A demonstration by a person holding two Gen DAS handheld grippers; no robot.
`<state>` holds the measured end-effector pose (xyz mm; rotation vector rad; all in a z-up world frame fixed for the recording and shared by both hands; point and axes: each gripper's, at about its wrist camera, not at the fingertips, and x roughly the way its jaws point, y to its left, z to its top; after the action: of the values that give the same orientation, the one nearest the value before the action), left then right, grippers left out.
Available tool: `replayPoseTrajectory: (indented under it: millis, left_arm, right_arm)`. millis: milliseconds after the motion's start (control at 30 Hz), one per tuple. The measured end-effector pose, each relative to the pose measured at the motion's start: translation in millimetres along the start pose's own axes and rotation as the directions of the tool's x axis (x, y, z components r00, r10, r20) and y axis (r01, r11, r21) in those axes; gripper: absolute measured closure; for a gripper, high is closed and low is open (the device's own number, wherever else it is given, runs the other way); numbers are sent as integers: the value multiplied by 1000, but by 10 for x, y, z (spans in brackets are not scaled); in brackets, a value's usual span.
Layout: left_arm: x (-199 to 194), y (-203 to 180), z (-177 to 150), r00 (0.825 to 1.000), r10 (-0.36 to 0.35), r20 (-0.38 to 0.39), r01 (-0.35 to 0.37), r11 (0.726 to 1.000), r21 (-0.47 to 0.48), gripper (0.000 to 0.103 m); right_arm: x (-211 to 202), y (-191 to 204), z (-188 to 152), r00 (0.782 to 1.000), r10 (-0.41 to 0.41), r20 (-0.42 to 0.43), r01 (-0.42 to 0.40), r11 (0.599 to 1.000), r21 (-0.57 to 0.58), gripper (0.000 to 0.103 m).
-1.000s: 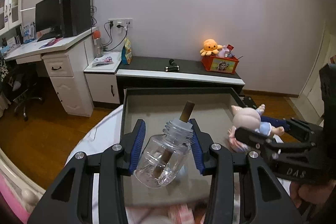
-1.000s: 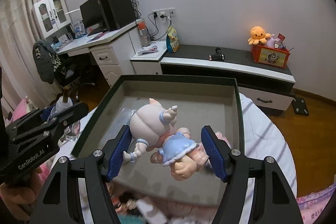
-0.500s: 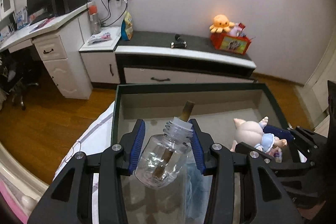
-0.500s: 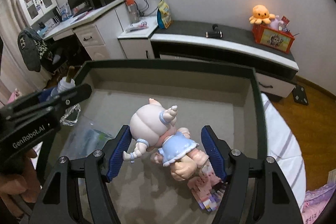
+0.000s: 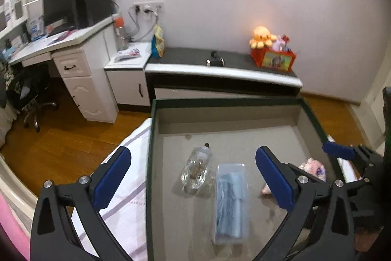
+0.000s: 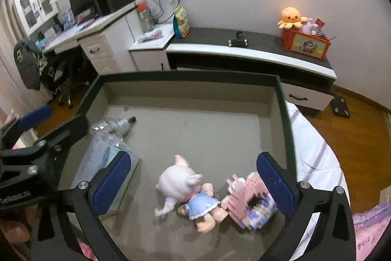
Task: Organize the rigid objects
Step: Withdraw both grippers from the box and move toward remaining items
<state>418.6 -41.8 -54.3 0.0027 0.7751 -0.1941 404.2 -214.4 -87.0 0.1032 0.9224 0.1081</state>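
Grippers both hang over the dark-rimmed box (image 5: pixel 303 103), pointing down into it. Left gripper (image 5: pixel 193 177) has its jaws opening, nothing pressed between them; the clear bottle (image 5: pixel 196 169) lies on its side on the grey floor below, left of centre, neck toward the far wall. Right gripper (image 6: pixel 193 184) likewise has its jaws opening, pads clear of the doll (image 6: pixel 187 196), which lies on the floor near the right wall, touching a pink block toy (image 6: pixel 249 202). Placement reads as sorting loose hard items into one container. A clear packet (image 5: pixel 231 197) holding something blue lies just beside the bottle, between the two drops. Box walls crowd both grippers; the right gripper's arm sits close to the left gripper's right finger (image 5: pixel 275 179).
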Motion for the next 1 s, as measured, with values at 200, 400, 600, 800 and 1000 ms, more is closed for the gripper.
replayPoseTrajectory:
  millis: [200, 400, 600, 800, 1000]
  left_arm:
    - [-669, 35, -168, 993, 23, 112, -18, 999, -41, 0]
    - [-1374, 30, -419, 972, 74, 222, -64, 997, -49, 0]
    - [-1862, 3, -730, 945, 142, 296, -132, 990, -54, 0]
    - [-2232, -65, -1005, 926, 167, 338, -152, 986, -70, 0]
    - [-2520, -226, -1192, 904, 202, 377, -194, 979, -59, 0]
  right_arm:
    - [-432, -9, -154, 996, 16, 92, -21, 998, 54, 0]
    - [-997, 93, -386, 981, 7, 196, -16, 999, 48, 0]
    - [-1628, 213, -655, 949, -13, 314, 1, 999, 38, 0]
    - [-2147, 292, -922, 915, -30, 402, 24, 999, 21, 0]
    - [-2528, 332, -1226, 890, -39, 455, 41, 999, 5, 0]
